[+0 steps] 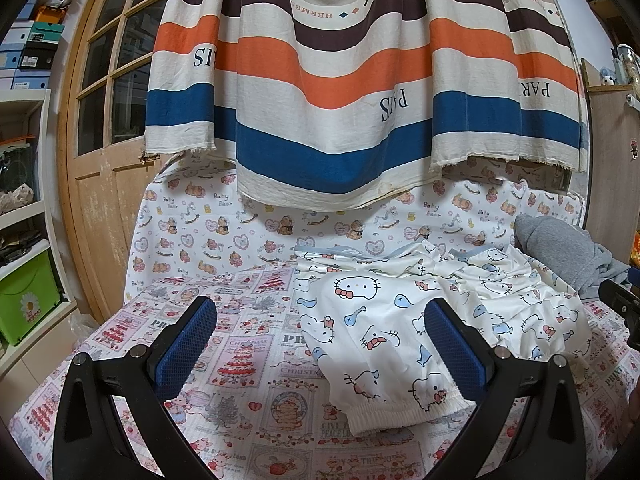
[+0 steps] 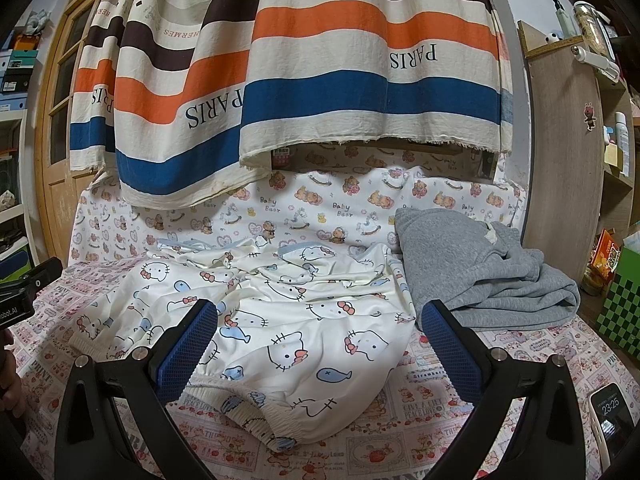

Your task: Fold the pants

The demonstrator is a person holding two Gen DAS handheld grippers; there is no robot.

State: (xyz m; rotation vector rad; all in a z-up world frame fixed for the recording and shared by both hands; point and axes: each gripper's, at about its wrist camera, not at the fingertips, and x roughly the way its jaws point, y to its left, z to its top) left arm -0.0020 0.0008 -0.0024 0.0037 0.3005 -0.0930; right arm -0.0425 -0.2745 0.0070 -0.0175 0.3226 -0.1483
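Note:
White pants point(image 1: 404, 336) printed with cartoon cats and blue fish lie crumpled on a patterned bed cover point(image 1: 248, 380), elastic cuffs toward me. In the left wrist view my left gripper point(image 1: 320, 336) is open, hovering above the cover, its right finger over the left pant leg. In the right wrist view the same pants point(image 2: 304, 320) spread across the middle, and my right gripper point(image 2: 318, 336) is open above them, nothing held. The left gripper's body point(image 2: 24, 292) shows at that view's left edge.
A grey sweatshirt point(image 2: 480, 276) lies bunched to the right of the pants. A striped curtain point(image 1: 352, 100) hangs behind, over a bear-print backrest point(image 2: 360, 200). A phone point(image 2: 612, 420) lies at the right front. A wooden door point(image 1: 100, 120) and shelves stand left, a cabinet point(image 2: 564, 160) right.

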